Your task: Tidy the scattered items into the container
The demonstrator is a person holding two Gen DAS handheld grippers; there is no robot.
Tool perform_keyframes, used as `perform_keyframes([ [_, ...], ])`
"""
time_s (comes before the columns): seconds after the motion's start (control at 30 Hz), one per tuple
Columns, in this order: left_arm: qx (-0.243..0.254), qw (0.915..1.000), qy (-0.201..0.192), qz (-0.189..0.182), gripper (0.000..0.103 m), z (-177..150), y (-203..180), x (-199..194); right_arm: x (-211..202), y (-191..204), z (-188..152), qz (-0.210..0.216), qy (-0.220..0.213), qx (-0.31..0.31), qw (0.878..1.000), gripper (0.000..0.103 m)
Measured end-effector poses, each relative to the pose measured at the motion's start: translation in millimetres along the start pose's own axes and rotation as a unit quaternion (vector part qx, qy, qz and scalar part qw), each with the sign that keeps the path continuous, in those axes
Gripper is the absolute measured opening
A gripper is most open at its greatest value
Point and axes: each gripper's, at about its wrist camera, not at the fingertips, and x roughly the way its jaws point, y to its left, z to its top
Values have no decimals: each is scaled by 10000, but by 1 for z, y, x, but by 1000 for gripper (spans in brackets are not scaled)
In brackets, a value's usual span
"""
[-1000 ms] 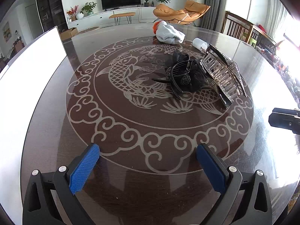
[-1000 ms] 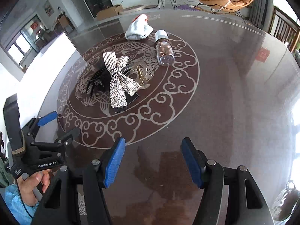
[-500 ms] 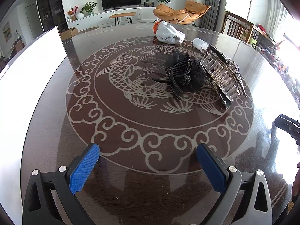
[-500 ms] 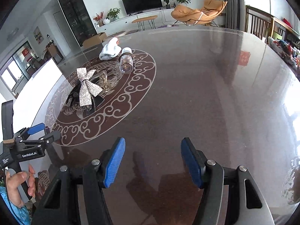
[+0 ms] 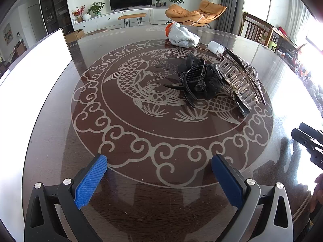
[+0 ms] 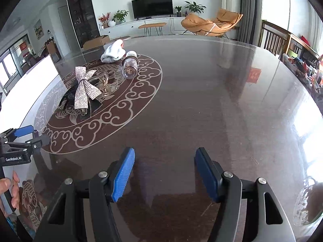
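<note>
A heap of hair accessories lies mid-table: a black flower clip (image 5: 199, 78) and a rhinestone bow claw clip (image 5: 240, 76) (image 6: 85, 88). Behind them lie a clear bottle with a white cap (image 6: 130, 67) (image 5: 216, 47) on its side and a white knit cloth (image 5: 182, 37) (image 6: 113, 53). A white container (image 5: 30, 80) (image 6: 34, 76) stands at the table's left. My left gripper (image 5: 159, 173) is open over the near table, well short of the heap. My right gripper (image 6: 164, 171) is open over bare table to the right of the items, holding nothing.
The dark round table (image 6: 222, 100) carries a fish-and-cloud pattern. A glass bowl (image 6: 308, 201) sits at the near right edge. A hand (image 6: 12, 185) holds the left gripper's handle. Wooden chairs (image 6: 274, 38) stand at the far right.
The right wrist view has swung up and to the right, so the items now sit farther off at its left. In the left view the right gripper has sunk lower. The left gripper stayed still.
</note>
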Motion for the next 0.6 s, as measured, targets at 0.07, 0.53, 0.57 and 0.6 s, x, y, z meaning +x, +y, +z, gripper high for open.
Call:
perform_keyframes([
  [0.07, 0, 10000, 1, 4, 103, 0, -1, 0, 1, -2, 0, 45, -14, 35, 10000, 65],
  [0.53, 278, 9963, 132, -802, 103, 98, 12, -6, 2, -4, 0, 132, -41, 111, 9998, 65],
  [0.57, 409, 9952, 151, -871, 103, 107, 4, 1, 2, -4, 0, 136, -42, 114, 9998, 65],
  [0.6, 606, 9939, 232, -892, 103, 115, -6, 11, 2, -4, 1, 139, -43, 116, 9998, 65],
])
